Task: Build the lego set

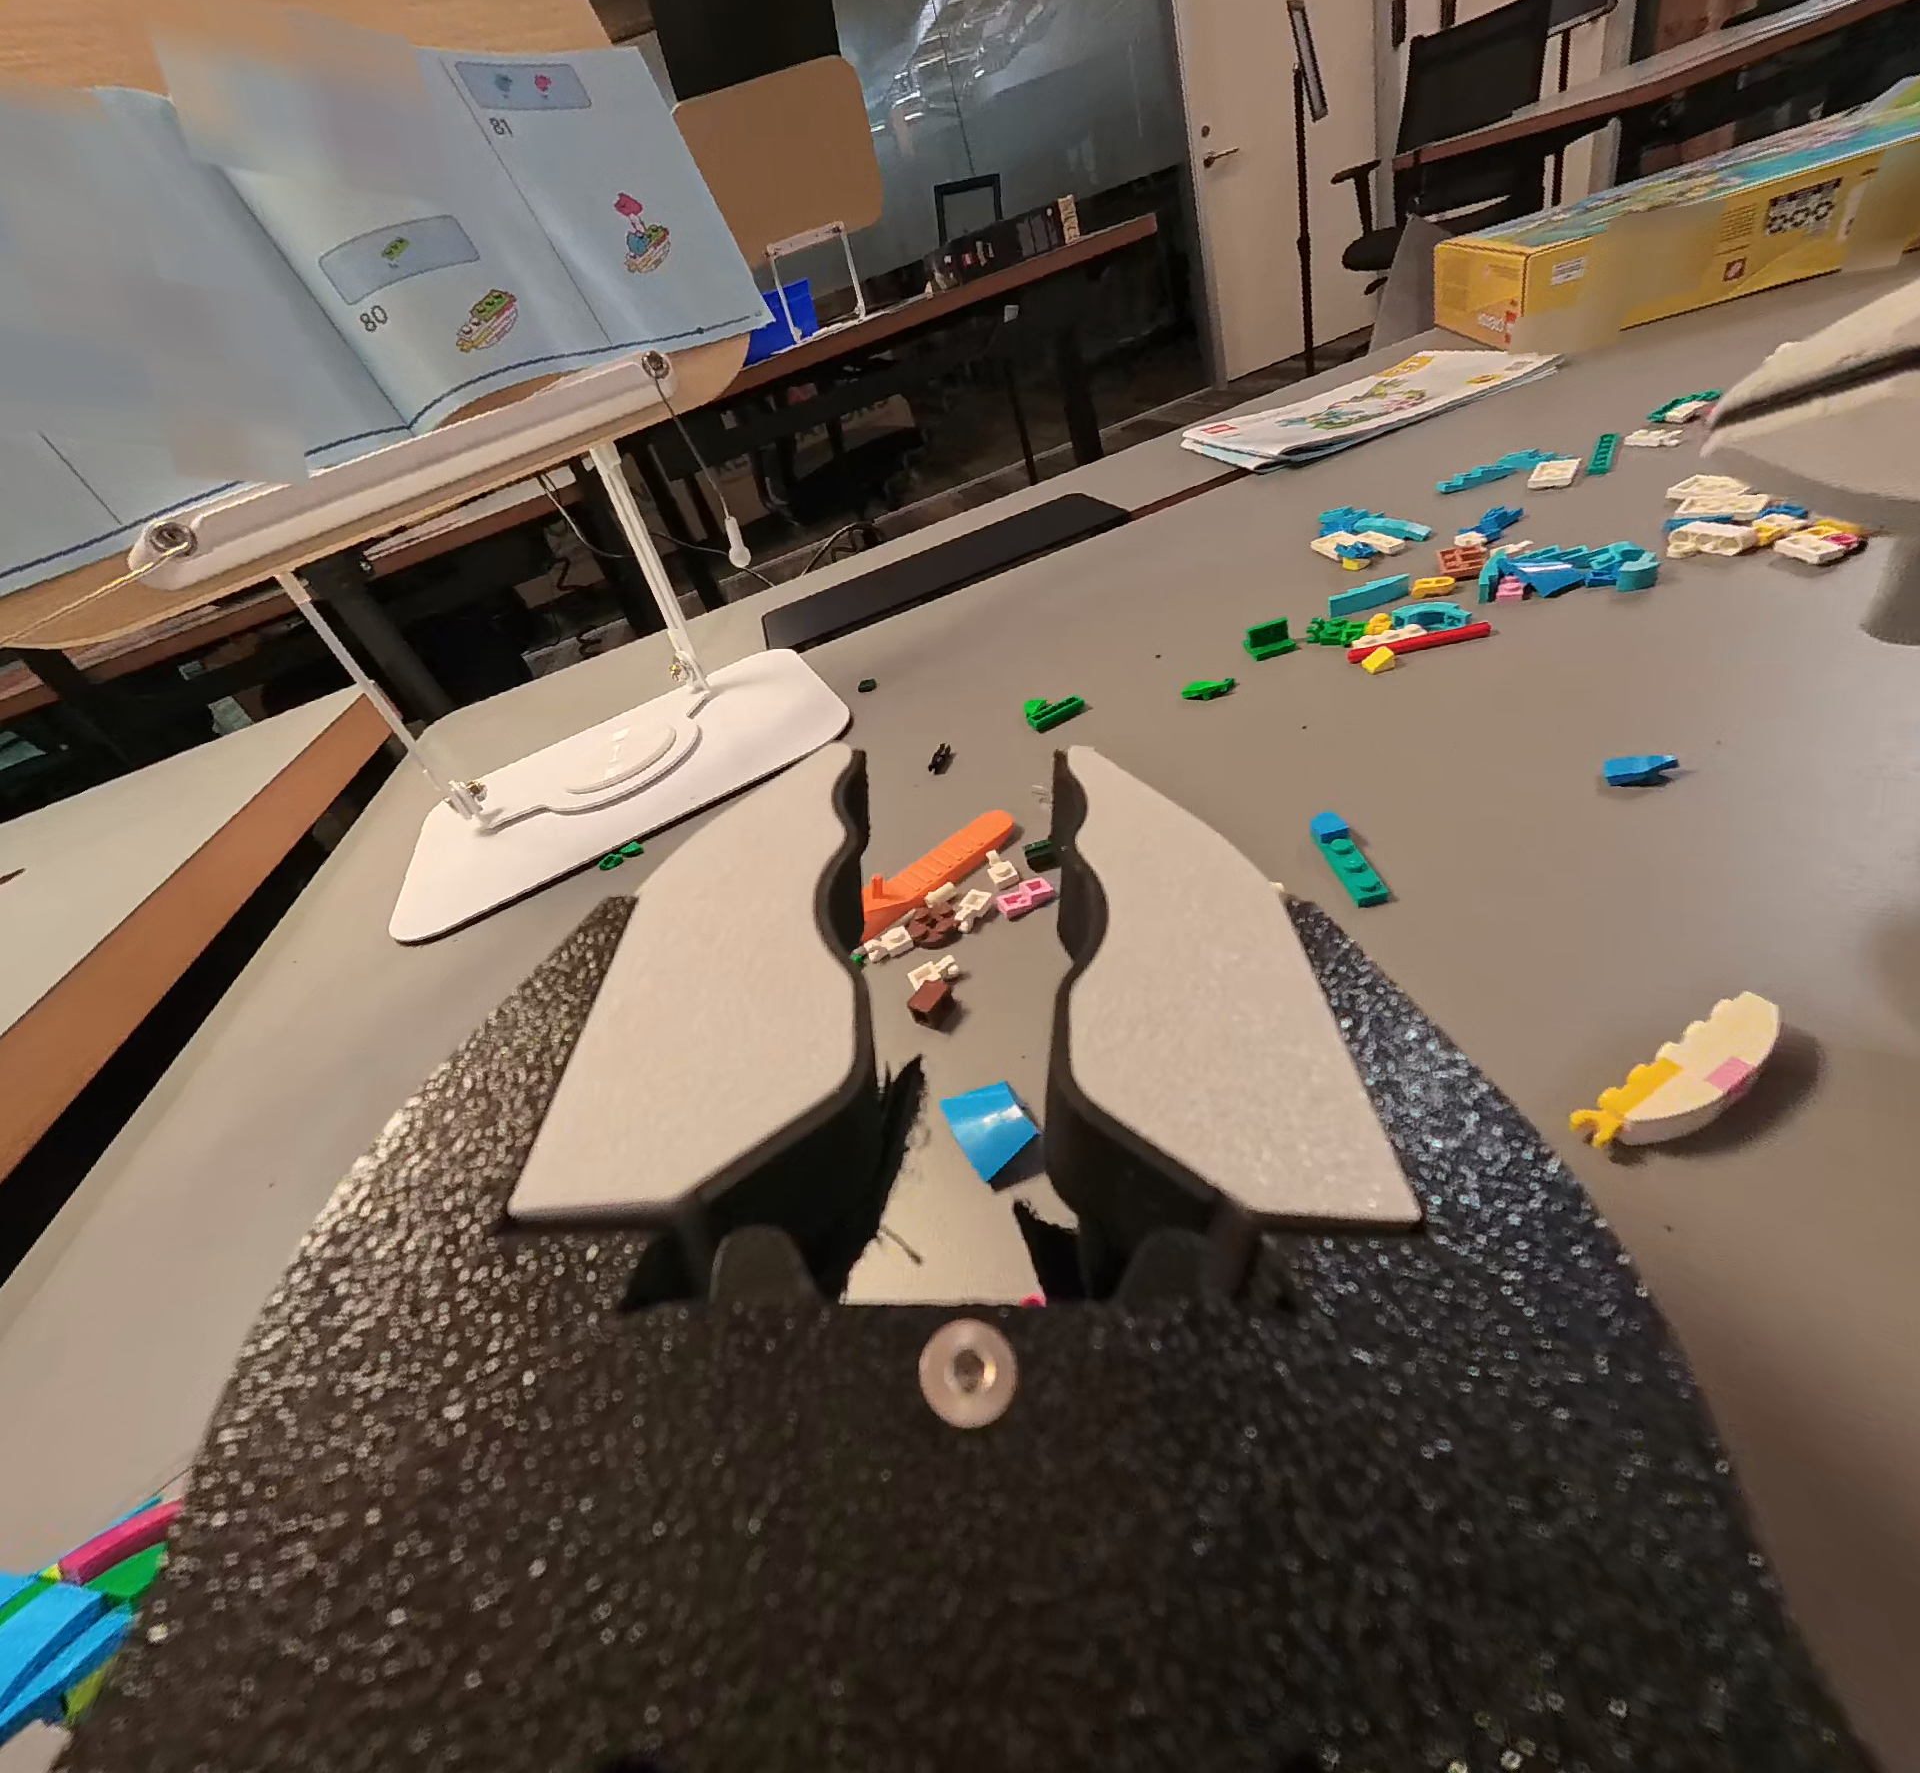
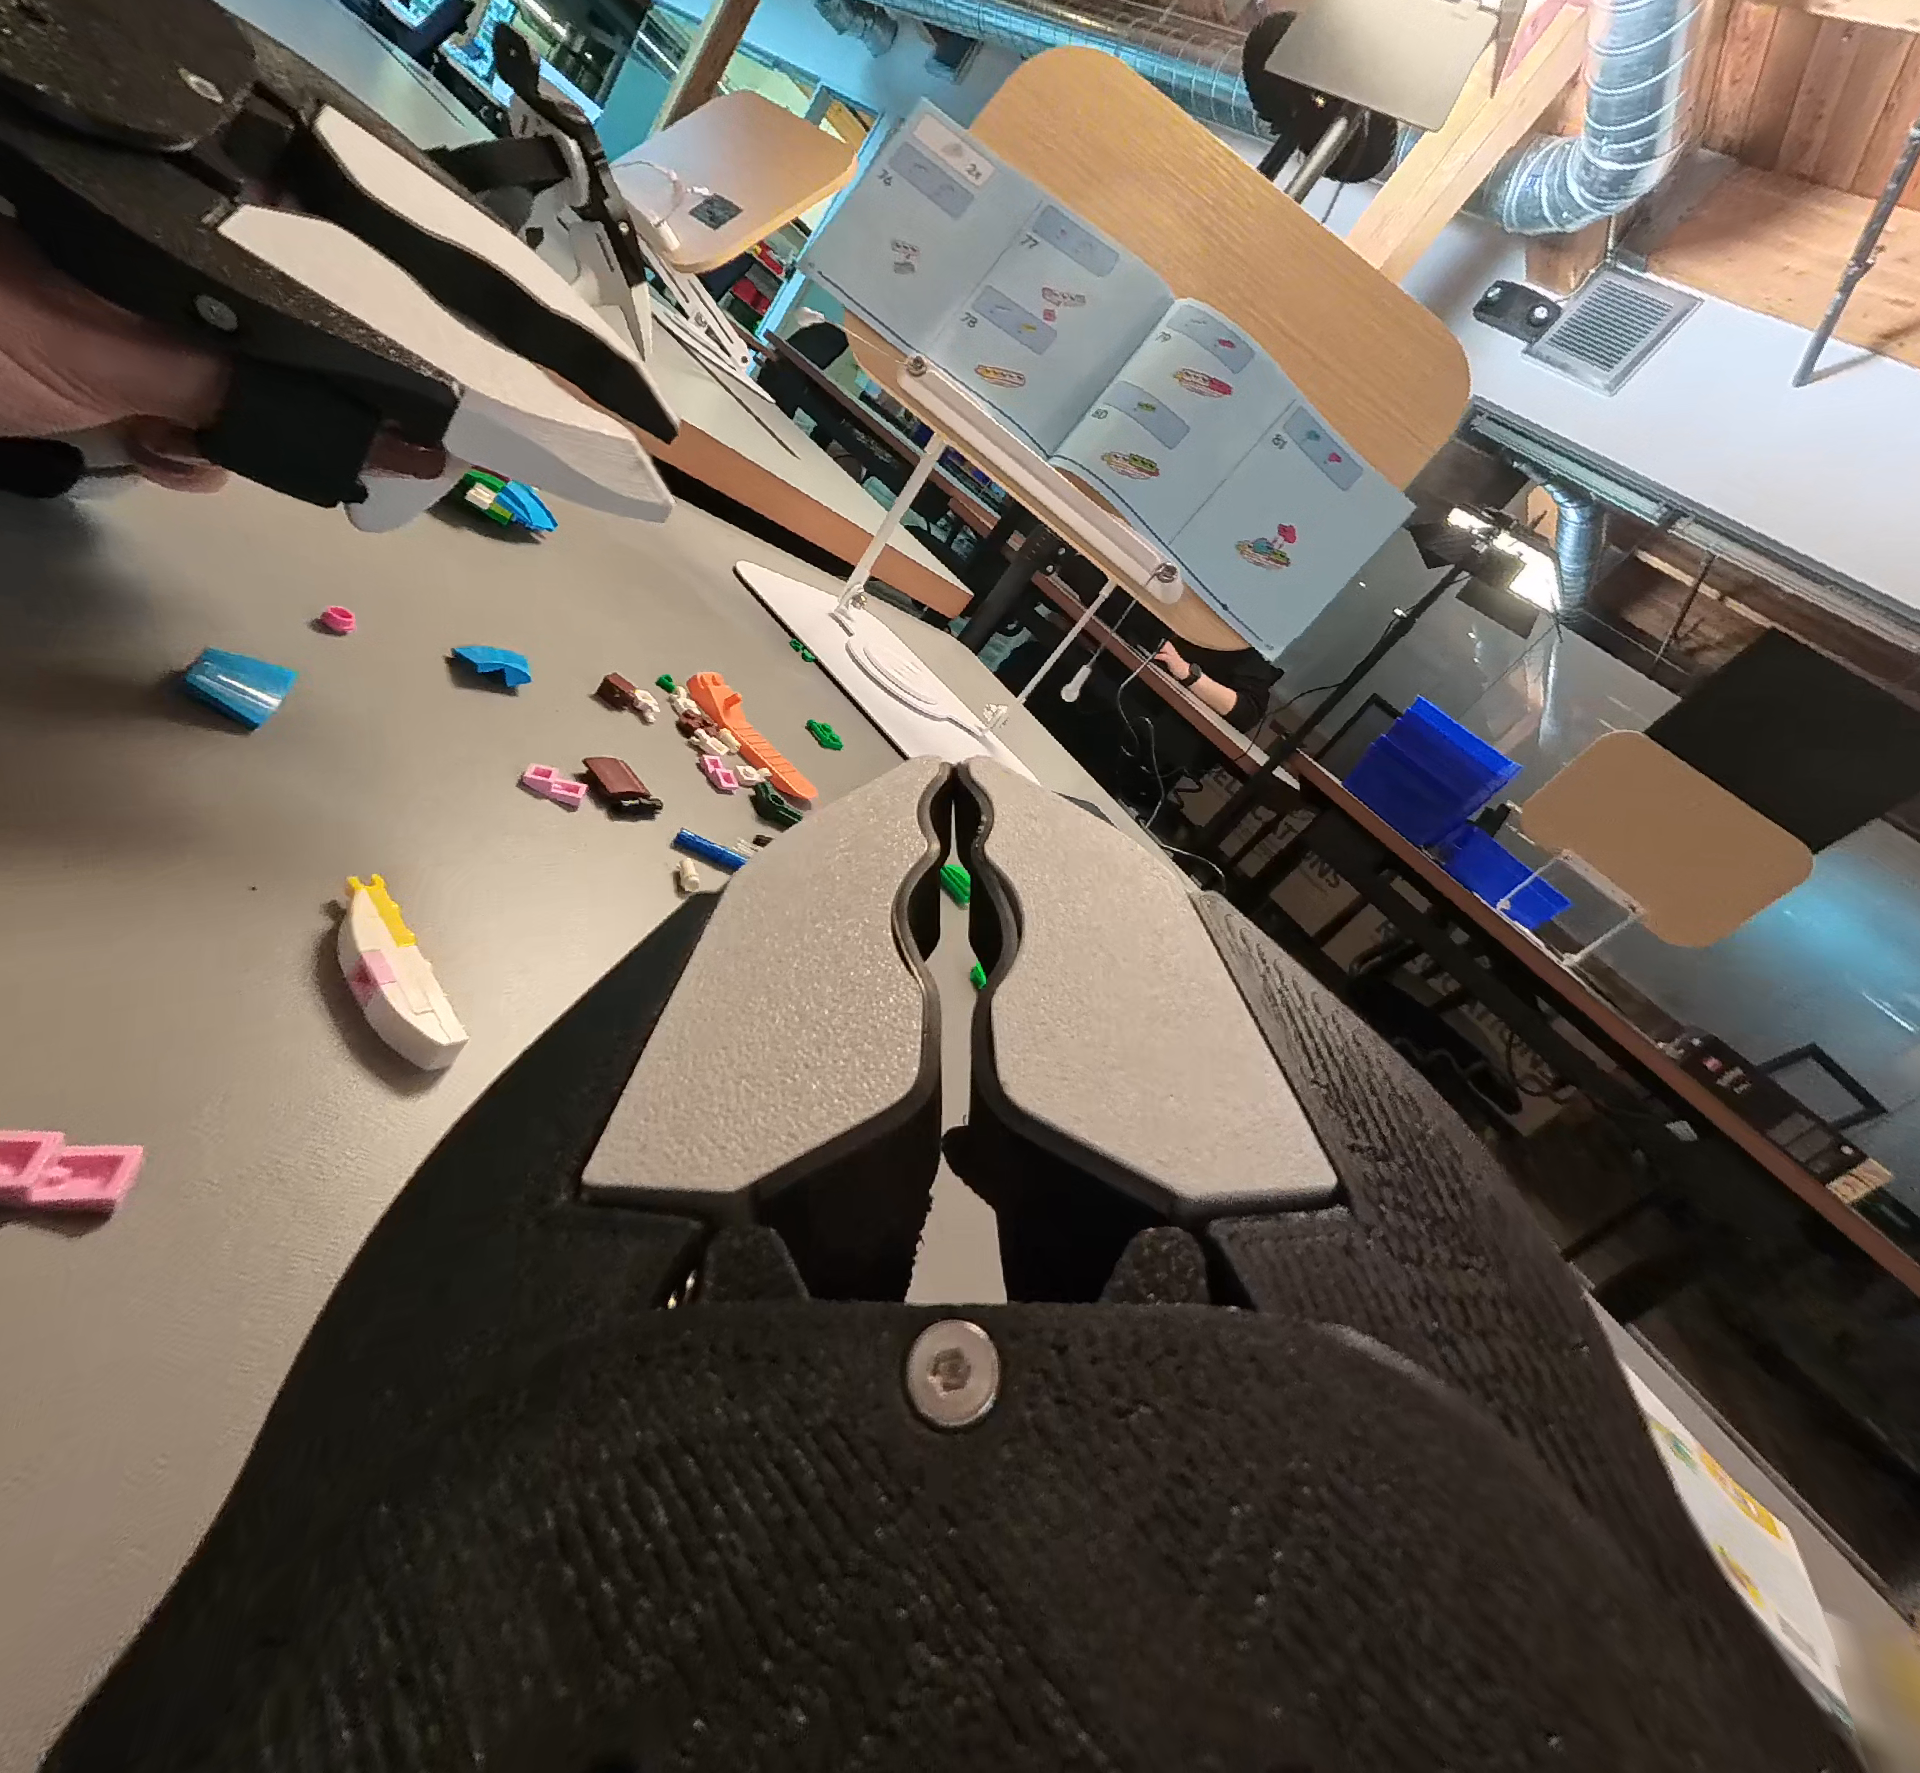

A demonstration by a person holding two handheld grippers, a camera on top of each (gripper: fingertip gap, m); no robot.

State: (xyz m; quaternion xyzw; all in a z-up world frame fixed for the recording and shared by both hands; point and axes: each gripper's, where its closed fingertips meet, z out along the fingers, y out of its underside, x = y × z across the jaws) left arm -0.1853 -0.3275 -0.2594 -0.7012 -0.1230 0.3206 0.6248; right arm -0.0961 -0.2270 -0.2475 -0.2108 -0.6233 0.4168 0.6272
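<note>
My left gripper (image 1: 961,767) is open and empty, hovering over a small cluster with an orange brick separator (image 1: 935,866), brown, white and pink bits and a blue tile (image 1: 992,1126). It also shows at the upper left of the right wrist view (image 2: 551,435), held by a hand. My right gripper (image 2: 951,773) is shut with its tips together, and a small green piece (image 2: 956,882) shows between its jaws. The right gripper (image 1: 1766,404) appears at the right edge above the brick pile. A white, yellow and pink boat-shaped build (image 1: 1688,1074) lies on the grey table (image 1: 1351,996); it also shows in the right wrist view (image 2: 400,980).
An open instruction booklet (image 1: 468,248) rests on a white stand (image 1: 623,788) at the back left. A pile of loose bricks (image 1: 1507,570), more booklets (image 1: 1371,404) and a yellow box (image 1: 1662,248) lie at the back right. A colourful build (image 1: 62,1619) sits at the near left. My right fingertips sit around 15 cm from my left ones. It is some 9 cm from my left tips to the blue tile (image 1: 992,1126). The right camera catches it too, in the right wrist view (image 2: 490,663).
</note>
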